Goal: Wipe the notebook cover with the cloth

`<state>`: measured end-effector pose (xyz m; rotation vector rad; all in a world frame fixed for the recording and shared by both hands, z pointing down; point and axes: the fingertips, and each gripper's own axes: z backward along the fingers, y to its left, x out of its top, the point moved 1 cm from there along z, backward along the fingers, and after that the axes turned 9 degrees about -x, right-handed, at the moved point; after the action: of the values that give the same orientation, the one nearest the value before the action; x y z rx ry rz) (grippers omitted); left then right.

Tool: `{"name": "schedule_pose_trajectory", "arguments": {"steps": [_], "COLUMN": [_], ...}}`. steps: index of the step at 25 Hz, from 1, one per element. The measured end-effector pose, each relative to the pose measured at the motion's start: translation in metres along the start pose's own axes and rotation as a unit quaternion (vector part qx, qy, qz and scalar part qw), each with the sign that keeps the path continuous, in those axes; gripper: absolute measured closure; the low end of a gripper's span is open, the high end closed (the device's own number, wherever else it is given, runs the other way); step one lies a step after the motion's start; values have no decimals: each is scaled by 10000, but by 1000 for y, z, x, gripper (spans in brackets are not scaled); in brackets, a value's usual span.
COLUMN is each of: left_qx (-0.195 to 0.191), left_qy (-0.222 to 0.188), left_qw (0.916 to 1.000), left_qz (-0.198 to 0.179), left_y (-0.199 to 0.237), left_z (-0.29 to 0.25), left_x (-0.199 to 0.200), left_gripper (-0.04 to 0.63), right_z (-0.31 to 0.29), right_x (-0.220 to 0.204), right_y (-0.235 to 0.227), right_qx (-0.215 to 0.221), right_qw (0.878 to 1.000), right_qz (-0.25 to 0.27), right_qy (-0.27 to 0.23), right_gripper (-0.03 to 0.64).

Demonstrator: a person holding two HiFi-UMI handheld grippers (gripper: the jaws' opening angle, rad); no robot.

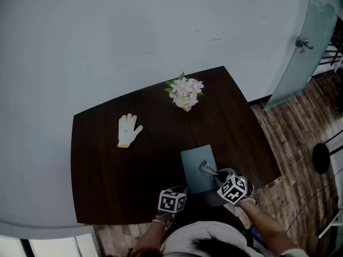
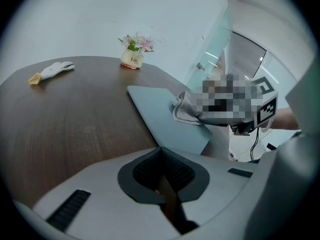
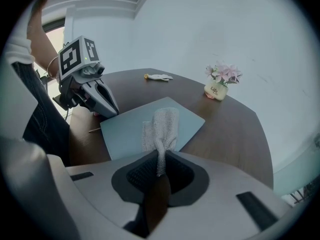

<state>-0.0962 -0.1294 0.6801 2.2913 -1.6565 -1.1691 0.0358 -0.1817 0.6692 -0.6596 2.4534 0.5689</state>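
A teal notebook (image 1: 194,162) lies flat at the near edge of the dark table (image 1: 107,175). On its cover rests a grey knitted cloth (image 3: 161,126), one end pinched in my right gripper (image 3: 159,164), which is shut on it just above the cover. The cloth (image 1: 206,168) sits on the notebook's right half. My left gripper (image 2: 161,154) is shut at the notebook's near left corner (image 2: 157,109), which runs into its jaws. From the right gripper view, the left gripper (image 3: 116,113) touches that corner with its tips.
A white work glove (image 1: 128,130) lies at the table's far left. A small pot of pink flowers (image 1: 185,94) stands at the far edge by the wall. A glass door (image 1: 305,47) and wooden floor (image 1: 300,143) are to the right.
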Motion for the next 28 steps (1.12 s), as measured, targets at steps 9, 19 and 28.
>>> {"name": "schedule_pose_trajectory", "arguments": {"steps": [9,19,28], "left_qx": [-40,-234,-455], "left_qy": [-18,-128,-233], "left_qw": [10000,9996,9987], "left_qz": [9,-41,-75], "left_y": [0,-1,-4], "left_z": [2,6,12], "left_x": [-1,-2,-5], "left_gripper": [577,577,577], "right_z": [12,29,25], "right_x": [-12,11,52], "right_y": [-18,-12,42], "right_qx": [-459,-672,-327], "right_qw": [9981,9946,9962], "right_qz": [-402,-719,-494], "right_qy": [81,-318,-644], "right_gripper": [568,568,568]}}
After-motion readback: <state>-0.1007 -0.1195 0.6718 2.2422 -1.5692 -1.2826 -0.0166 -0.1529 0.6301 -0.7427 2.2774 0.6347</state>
